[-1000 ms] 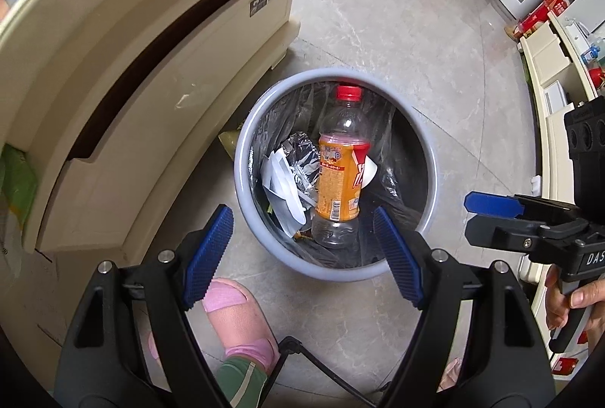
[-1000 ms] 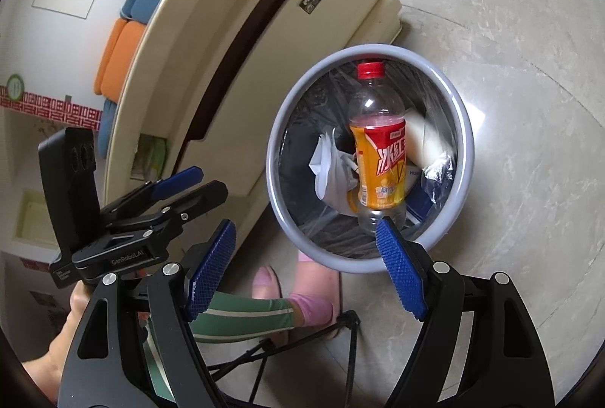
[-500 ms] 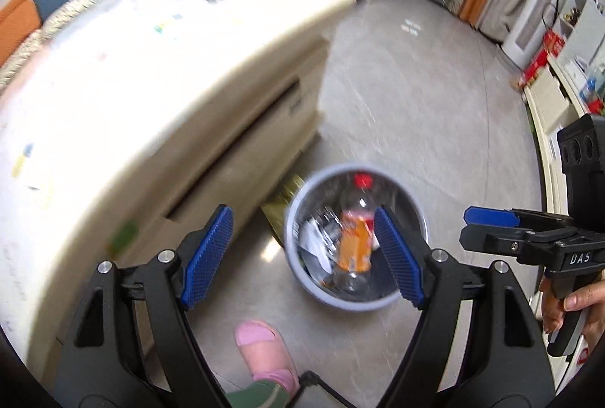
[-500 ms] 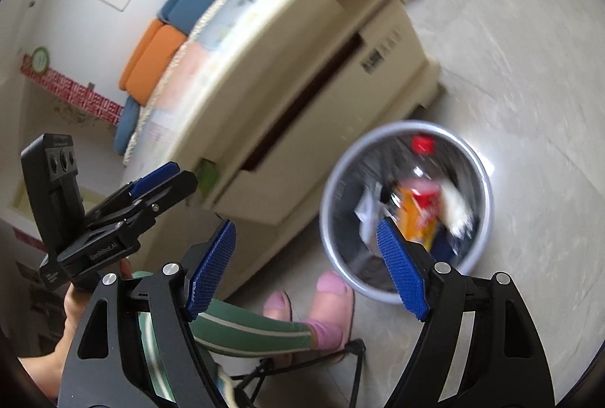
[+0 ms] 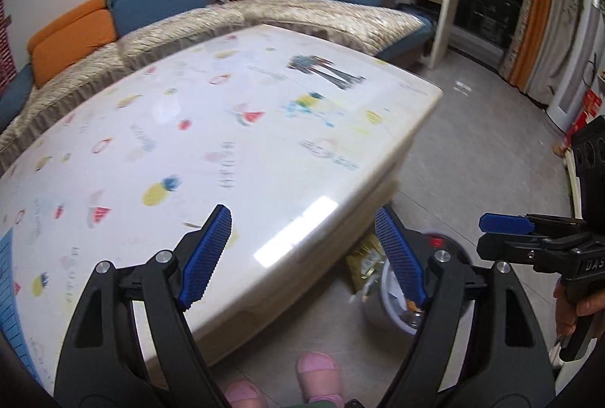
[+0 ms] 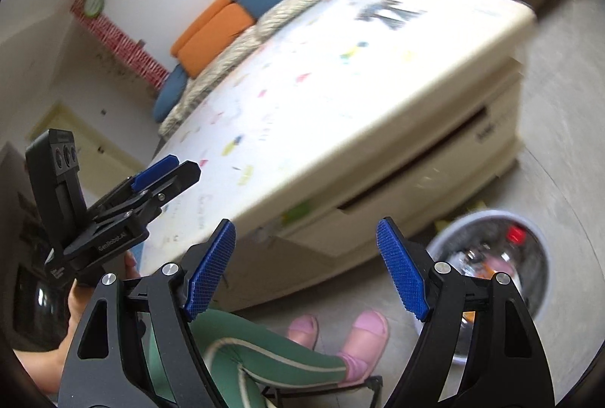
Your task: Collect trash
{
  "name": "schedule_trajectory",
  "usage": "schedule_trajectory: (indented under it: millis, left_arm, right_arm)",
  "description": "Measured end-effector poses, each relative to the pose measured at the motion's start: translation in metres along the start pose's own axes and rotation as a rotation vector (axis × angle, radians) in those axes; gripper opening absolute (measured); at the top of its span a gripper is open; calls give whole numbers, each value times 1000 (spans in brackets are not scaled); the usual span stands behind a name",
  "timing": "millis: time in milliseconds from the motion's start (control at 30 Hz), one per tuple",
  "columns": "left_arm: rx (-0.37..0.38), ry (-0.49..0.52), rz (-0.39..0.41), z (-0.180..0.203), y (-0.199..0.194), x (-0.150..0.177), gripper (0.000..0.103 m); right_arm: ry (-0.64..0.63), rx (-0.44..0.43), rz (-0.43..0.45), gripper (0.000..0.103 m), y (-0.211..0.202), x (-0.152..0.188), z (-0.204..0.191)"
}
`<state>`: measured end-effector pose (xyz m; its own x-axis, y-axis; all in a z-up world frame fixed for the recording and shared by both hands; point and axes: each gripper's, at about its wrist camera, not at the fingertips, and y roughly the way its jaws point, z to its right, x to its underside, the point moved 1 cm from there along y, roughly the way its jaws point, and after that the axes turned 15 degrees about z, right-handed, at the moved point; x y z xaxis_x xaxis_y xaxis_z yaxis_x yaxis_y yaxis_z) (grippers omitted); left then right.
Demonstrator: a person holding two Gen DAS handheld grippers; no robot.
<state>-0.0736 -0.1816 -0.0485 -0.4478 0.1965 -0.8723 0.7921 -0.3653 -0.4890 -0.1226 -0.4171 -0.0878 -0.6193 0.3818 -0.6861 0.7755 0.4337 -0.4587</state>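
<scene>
A grey trash bin [image 6: 529, 230] with a black liner stands on the floor beside the cream coffee table [image 6: 340, 98]. Inside it lies a plastic bottle with a red cap [image 6: 515, 234] and crumpled litter. In the left wrist view the bin [image 5: 382, 298] is mostly hidden behind my finger. My left gripper [image 5: 302, 256] is open and empty, raised over the table's near edge [image 5: 287, 256]. My right gripper [image 6: 306, 268] is open and empty, above the floor left of the bin. Each gripper shows in the other's view, left gripper [image 6: 166, 173], right gripper [image 5: 506, 224].
The table top [image 5: 227, 128] carries a printed fruit-pattern cover. A sofa [image 5: 151, 14] with blue and orange cushions runs behind it. The person's pink slippers [image 6: 363, 328] stand on the floor by the bin. A yellow packet [image 5: 363, 260] lies between table and bin.
Both grippers have lifted and tilted up from looking down into the bin. The table top and sofa now fill the views and the bin has dropped to the lower right.
</scene>
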Motion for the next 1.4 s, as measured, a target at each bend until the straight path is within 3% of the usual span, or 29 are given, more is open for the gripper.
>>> schedule_trajectory:
  millis: [133,267,500,700,1033,1400]
  left_arm:
    - [-99,-43,46,-45,-16,-4,93]
    - [-187,-80,67,-97,-32,-3,94]
    - [-431,-143,85,-187,-62,14,96]
    - [-564,-196,66,-247,-83,32,96]
    - [-629,-288,90,-294,-102,47,96]
    - [-628,-288,59,-299,-94,52,96]
  right_arm:
    - [-48,-53,-13,78,30,-9,-38]
    - [-118,-97,-39,78,68,-11,-80]
    - [-222,-179,-95,78,138,9,-158]
    - [-271,-247,-162,78,186,30,-209]
    - [-378,-201,-149,78,224,47,-246]
    - [-354,-176,-149,82,230,48,-242]
